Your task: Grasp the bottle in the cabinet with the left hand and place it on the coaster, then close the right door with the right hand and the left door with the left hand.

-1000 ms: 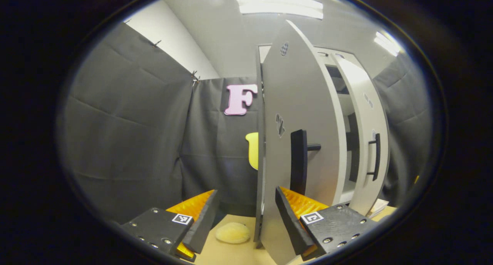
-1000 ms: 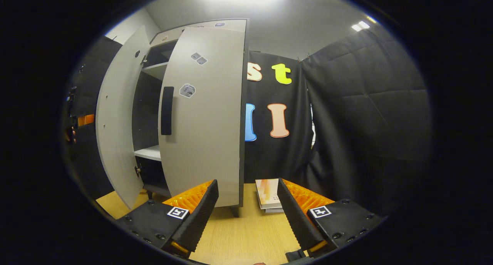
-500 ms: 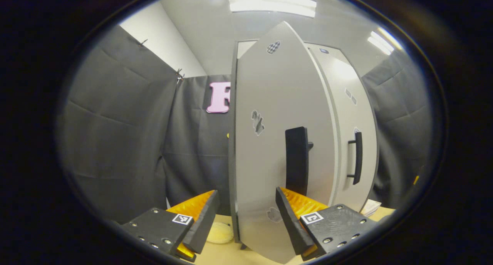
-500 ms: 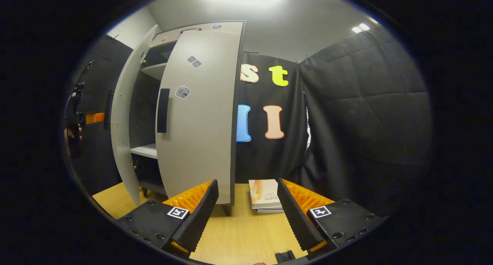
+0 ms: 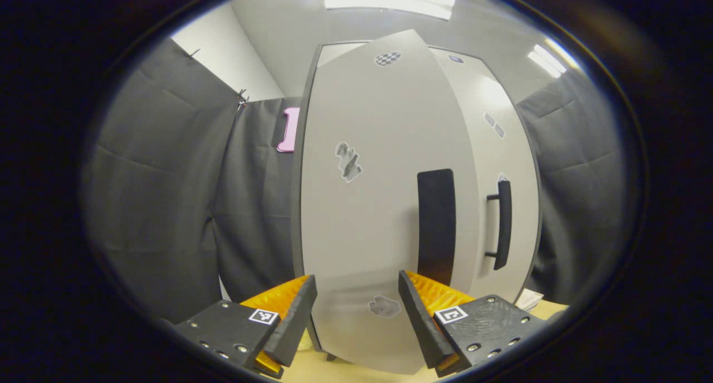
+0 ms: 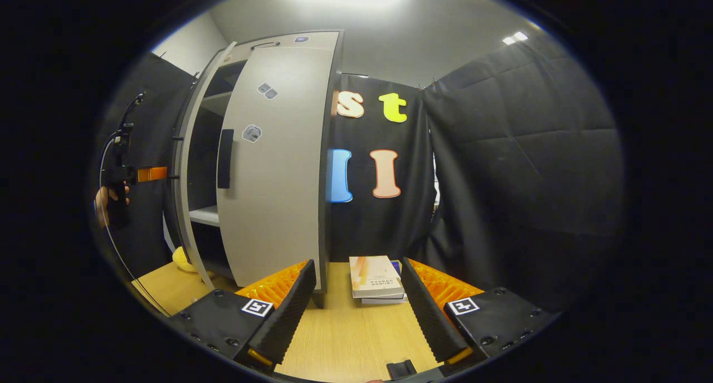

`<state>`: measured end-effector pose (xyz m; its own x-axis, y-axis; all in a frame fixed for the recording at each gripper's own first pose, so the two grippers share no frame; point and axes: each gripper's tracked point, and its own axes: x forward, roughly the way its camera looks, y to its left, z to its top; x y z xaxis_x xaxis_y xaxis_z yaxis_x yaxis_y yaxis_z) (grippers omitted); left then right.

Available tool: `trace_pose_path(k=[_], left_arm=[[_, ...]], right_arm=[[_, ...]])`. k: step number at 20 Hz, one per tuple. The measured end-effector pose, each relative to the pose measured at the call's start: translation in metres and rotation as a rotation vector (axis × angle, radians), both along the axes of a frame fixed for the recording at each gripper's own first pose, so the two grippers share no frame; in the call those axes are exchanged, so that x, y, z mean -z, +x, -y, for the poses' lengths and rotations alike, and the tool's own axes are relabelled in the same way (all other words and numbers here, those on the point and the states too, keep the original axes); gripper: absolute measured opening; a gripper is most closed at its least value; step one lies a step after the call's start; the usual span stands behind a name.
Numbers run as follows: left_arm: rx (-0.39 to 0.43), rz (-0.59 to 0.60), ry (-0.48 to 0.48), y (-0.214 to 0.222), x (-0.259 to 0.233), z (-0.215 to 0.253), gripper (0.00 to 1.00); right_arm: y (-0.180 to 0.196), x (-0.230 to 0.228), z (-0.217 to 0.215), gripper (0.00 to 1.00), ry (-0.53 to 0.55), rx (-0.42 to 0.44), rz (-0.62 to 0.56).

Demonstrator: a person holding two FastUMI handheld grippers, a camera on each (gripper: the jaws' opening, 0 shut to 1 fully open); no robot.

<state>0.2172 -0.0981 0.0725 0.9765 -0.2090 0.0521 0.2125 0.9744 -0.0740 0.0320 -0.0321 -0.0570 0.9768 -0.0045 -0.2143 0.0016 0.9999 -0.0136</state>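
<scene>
The cabinet's left door (image 5: 384,205) stands close ahead in the left gripper view, almost shut, its black handle (image 5: 436,227) just above my right finger. My left gripper (image 5: 356,316) is open, with the door's lower part right behind the gap between its fingers. The right door (image 5: 501,166) with its own handle (image 5: 504,224) lies beside it. In the right gripper view the right door (image 6: 273,166) is near shut and the left door (image 6: 186,166) stands ajar, edge-on. A hand holds the left gripper (image 6: 159,175) against that door. My right gripper (image 6: 356,310) is open over the wooden table (image 6: 345,344).
A small stack of books (image 6: 376,277) lies on the table to the right of the cabinet, between my right gripper's fingers in the view. A pale yellow round object (image 6: 184,259) sits on the table by the left door's foot. Black cloth walls close in on all sides.
The left door has swung from well open to almost shut, with the left gripper following it. The right gripper view has shifted so the cabinet sits further left.
</scene>
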Motion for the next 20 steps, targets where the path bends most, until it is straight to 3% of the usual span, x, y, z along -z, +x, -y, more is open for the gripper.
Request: trace_pose_path(k=[11,14,15,20], left_arm=[[-0.068,0.008,0.066,-0.061,0.007,-0.032,0.87],[-0.064,-0.005,0.068,-0.098,0.009,-0.043,0.87],[-0.063,-0.009,0.073,-0.108,0.009,-0.047,0.87],[-0.036,-0.021,0.069,-0.153,0.012,-0.063,0.86]], right_arm=[[0.017,-0.026,-0.038,0.98,0.060,-0.195,0.062],[0.010,-0.040,-0.043,0.93,0.058,-0.208,0.090],[0.005,-0.042,-0.046,0.98,0.061,-0.209,0.096],[-0.018,-0.057,-0.056,0.98,0.077,-0.189,0.106]])
